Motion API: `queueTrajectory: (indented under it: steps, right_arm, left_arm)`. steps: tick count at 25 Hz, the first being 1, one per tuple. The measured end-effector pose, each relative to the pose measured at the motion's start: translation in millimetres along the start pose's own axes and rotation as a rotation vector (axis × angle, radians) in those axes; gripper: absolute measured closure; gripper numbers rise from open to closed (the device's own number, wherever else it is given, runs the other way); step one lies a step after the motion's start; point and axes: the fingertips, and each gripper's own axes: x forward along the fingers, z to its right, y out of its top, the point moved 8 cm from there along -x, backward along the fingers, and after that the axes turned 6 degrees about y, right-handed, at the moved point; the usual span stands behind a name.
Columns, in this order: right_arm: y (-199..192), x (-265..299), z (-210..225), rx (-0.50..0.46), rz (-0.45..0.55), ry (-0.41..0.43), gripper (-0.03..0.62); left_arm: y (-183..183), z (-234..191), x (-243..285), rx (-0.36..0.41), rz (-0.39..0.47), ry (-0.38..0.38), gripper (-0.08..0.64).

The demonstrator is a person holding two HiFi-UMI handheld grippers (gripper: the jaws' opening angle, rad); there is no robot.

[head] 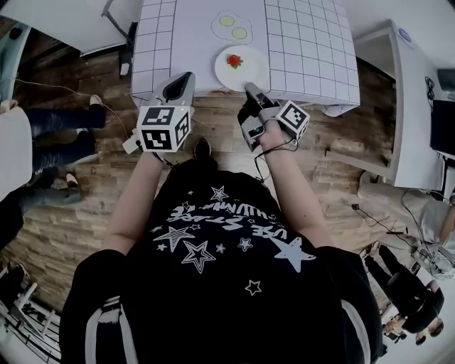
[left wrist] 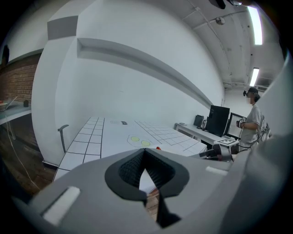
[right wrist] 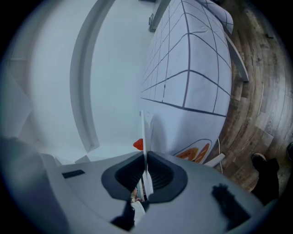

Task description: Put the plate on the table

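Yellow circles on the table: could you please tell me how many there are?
2 yellow circles, inside one outlined patch beyond the plate: one at left, the other right of it, nearer the plate. None looks hidden.

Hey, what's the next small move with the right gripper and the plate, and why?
Probably lower the plate flat onto the table, slightly further in. The right gripper is clamped on its near rim, and the plate sits right at the table's near edge; whether it already rests there isn't clear.
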Motion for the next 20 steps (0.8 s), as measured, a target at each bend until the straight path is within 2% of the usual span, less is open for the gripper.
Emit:
queueTrajectory:
  steps: [3,7,12,16,20]
  right_arm:
    - [0.1,6.4,3.5,-0.004,0.006,0.024,0.566]
    - [-3.0,7.1,5.7,-0.008,-0.002,-0.044,0.566]
    - [-0.1,9.6,13.5,-0.002,0.022,-0.052,0.568]
    - [-3.6,8.8,16.6,0.02,0.043,-0.096,0.568]
    - [-4.6,8.7,20.7,0.036,0.065,-0.092,0.568]
  left_arm:
    - [-0.8,-2.3,5.9,0.001,-0.01,-0.019,0.551]
    - [-3.4,-3.3,11.3,-0.008,-0.018,-0.033,0.551]
    - [-10.1,-5.5,16.4,-0.019,-0.033,-0.043,0.551]
    - [-11.6,-7.3,19.0,-0.025,-0.038,-0.044,0.551]
    - [-10.7,-6.9,19.2,-0.022,-0.036,-0.045,0.551]
